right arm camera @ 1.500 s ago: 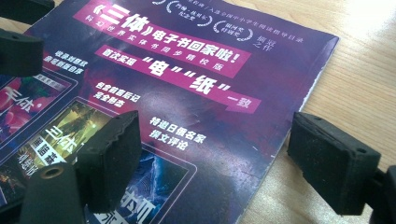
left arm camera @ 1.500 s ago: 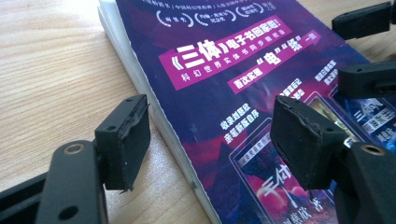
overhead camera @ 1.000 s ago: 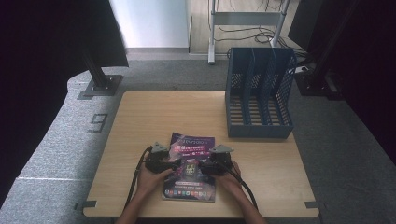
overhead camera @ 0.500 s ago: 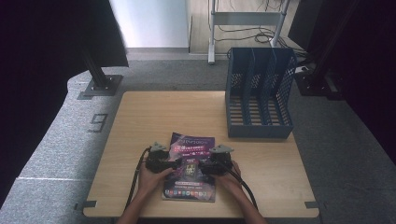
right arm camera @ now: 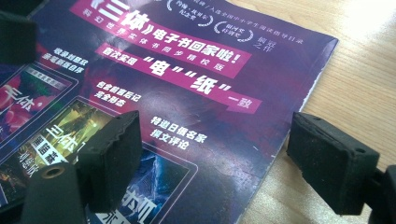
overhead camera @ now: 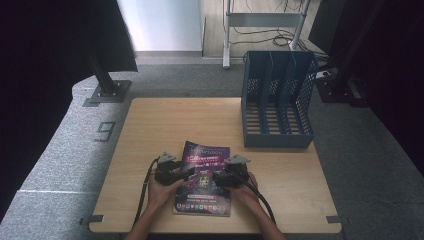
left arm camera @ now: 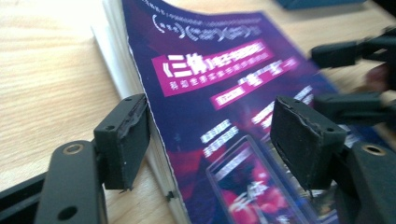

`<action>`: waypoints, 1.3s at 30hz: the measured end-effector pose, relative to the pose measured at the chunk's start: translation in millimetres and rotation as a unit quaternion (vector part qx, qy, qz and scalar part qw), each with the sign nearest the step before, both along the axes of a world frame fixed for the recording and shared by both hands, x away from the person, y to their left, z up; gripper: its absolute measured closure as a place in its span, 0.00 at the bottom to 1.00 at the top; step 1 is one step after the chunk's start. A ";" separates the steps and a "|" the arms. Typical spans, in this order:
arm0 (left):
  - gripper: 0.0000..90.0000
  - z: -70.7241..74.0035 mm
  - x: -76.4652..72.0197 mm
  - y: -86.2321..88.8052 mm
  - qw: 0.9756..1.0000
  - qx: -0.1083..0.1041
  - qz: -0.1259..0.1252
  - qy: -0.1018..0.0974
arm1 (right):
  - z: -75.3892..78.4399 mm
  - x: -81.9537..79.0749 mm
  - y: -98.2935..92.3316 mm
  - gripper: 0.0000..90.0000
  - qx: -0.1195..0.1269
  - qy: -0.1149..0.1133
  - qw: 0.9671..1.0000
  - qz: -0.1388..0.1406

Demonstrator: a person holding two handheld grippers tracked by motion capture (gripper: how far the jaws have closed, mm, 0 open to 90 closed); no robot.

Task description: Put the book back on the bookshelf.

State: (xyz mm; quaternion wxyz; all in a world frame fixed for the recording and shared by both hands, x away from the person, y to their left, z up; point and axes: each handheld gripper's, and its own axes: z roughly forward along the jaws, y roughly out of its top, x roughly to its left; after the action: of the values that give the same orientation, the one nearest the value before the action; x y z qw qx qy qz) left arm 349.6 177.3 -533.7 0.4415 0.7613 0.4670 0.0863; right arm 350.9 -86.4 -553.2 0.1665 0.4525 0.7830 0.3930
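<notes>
Left gripper [overhead camera: 189, 173] sat at the lower centre of the high view, jaws spread wide. In my left gripper view one pad [left arm camera: 122, 140] stood off the purple book's [overhead camera: 204, 178] page edge on the bare counter [overhead camera: 165, 125], the other pad over the cover. Whether either pad touched the book, I could not tell.

Right gripper [overhead camera: 214, 179] lay just beside it on the same cover, jaws likewise wide apart. In my right gripper view the left pad [right arm camera: 109, 151] hung over the printed cover, the right pad over wood past the book's [right arm camera: 187, 93] edge. Nothing was clamped in either gripper.

Book lay flat near the counter's lower edge, centre of the high view, its far corner curling up slightly in the left gripper view [left arm camera: 210, 84]. Open wood lay to the left, to the right and above it. Blue file rack [overhead camera: 276, 100] stood at upper right, well apart from the book.
</notes>
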 end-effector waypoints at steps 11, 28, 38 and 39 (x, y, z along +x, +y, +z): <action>0.39 2.1 -5.0 -14.4 0.999 0.020 -0.038 -0.018 | 0.1 -0.2 0.1 0.20 0.000 0.001 1.000 0.000; 0.48 -3.0 27.3 -21.7 0.998 0.050 -0.047 0.001 | -0.1 1.5 -0.9 0.19 0.003 0.006 1.000 0.002; 0.60 -8.1 23.5 -22.6 0.997 0.057 -0.045 -0.009 | -0.1 1.3 -0.8 0.19 0.003 0.006 1.000 0.001; 0.61 -8.0 23.5 -23.9 0.997 0.056 -0.044 -0.012 | -0.1 1.3 -0.8 0.19 0.003 0.005 1.000 0.001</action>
State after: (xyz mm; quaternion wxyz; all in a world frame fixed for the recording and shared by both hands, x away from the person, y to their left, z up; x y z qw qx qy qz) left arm 373.1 153.4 -541.7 0.4067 0.8037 0.4221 0.1021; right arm 352.2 -87.2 -553.3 0.1606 0.4542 0.7833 0.3928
